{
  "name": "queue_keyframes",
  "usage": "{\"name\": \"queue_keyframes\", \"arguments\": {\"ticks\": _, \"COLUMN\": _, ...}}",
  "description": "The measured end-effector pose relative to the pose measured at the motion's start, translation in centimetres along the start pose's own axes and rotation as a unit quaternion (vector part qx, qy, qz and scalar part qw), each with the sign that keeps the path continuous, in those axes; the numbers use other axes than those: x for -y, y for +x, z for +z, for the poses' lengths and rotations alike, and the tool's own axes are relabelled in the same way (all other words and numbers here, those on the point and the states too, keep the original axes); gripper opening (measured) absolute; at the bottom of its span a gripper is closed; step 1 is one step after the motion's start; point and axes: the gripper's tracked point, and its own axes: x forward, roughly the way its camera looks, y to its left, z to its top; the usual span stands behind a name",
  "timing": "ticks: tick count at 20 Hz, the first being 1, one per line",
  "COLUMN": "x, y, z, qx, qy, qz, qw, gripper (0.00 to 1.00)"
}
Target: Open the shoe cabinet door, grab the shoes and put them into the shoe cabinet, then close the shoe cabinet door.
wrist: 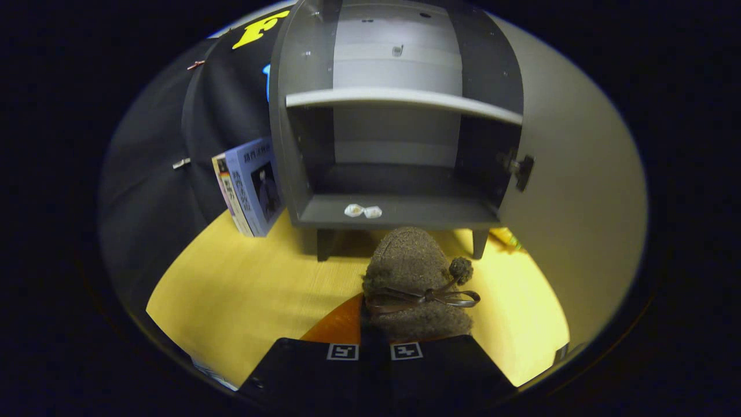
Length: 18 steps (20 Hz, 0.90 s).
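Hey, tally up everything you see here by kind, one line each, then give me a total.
Shoe cabinet, door open: 1
Brown fuzzy shoe, gripped by the gripper: 1
Books leaning on the cabinet: 2
Small white packets on the bottom shelf: 2
Total: 6

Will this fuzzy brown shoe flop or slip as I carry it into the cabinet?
Probably soft: the shoe looks woolly, so it may sag beyond the fingers. The nap should resist slipping. Its bow and pompom could snag.
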Motion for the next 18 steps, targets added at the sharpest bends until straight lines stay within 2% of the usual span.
{"name": "queue_keyframes", "arguments": {"ticks": 5, "x": -0.3, "y": -2.6, "z": 7.2, "qx": 0.029, "qy": 0.016, "qz": 0.007, "qw": 0.999, "gripper": 0.05}}
{"name": "queue_keyframes", "arguments": {"ticks": 11, "x": -0.7, "y": -3.9, "z": 15.1, "qx": 0.072, "qy": -0.003, "qz": 0.007, "qw": 0.997, "gripper": 0.05}}
{"name": "queue_keyframes", "arguments": {"ticks": 18, "x": -0.5, "y": -1.5, "z": 24.1, "qx": 0.095, "qy": -0.009, "qz": 0.009, "qw": 0.995, "gripper": 0.05}}
